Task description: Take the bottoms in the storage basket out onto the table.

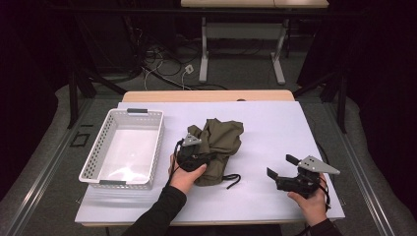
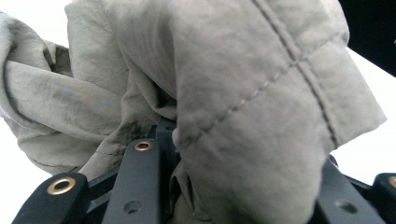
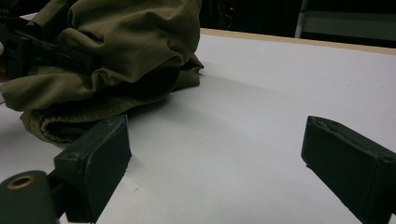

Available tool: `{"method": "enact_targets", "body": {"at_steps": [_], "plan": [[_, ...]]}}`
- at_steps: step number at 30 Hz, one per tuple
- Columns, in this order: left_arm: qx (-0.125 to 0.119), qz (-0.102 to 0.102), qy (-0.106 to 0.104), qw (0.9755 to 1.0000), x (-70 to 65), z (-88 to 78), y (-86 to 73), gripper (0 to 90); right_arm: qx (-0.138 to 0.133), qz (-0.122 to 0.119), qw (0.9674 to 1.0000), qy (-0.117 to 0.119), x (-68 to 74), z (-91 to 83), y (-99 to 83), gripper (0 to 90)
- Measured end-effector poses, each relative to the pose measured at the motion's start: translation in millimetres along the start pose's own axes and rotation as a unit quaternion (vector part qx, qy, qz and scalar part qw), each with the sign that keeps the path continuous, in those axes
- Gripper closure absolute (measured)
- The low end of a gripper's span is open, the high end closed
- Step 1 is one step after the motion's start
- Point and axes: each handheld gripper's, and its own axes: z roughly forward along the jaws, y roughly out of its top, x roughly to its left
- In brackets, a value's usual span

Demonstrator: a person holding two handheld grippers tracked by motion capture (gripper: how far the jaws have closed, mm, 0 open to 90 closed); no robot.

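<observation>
Overhead: white tabletop point(image 1: 275, 128) | grey floor point(image 1: 236, 73), cables | dark room

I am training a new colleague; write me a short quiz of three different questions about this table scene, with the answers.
1. True or false: the white basket has the olive garment inside it.
2. Multiple choice: the jaws of the right tool are A) closed on a cord, B) open with nothing between them, C) closed on the basket rim.
3. Short answer: what is bunched between the jaws of the left tool?

Key
1. False: the basket has nothing in it; the garment lies crumpled on the white table top, to the right of the basket.
2. B: in the right gripper view the jaws stand wide apart over bare table.
3. The olive garment's fabric.
</observation>
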Motion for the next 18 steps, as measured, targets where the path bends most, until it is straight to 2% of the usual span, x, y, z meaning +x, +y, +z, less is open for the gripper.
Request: {"method": "enact_targets", "body": {"at_steps": [7,18], "plan": [[0.0,-0.001,0.0,1.0,-0.9,0.1,0.1,59.9,0.001,-0.001,1.0,0.0,-0.4,-0.5,0.1,8.1],[0.008,0.011,0.007,0.9999,-7.3,1.1,1.7,49.7,0.001,-0.002,1.0,-0.002,-0.9,-1.2,0.3,8.1]]}}
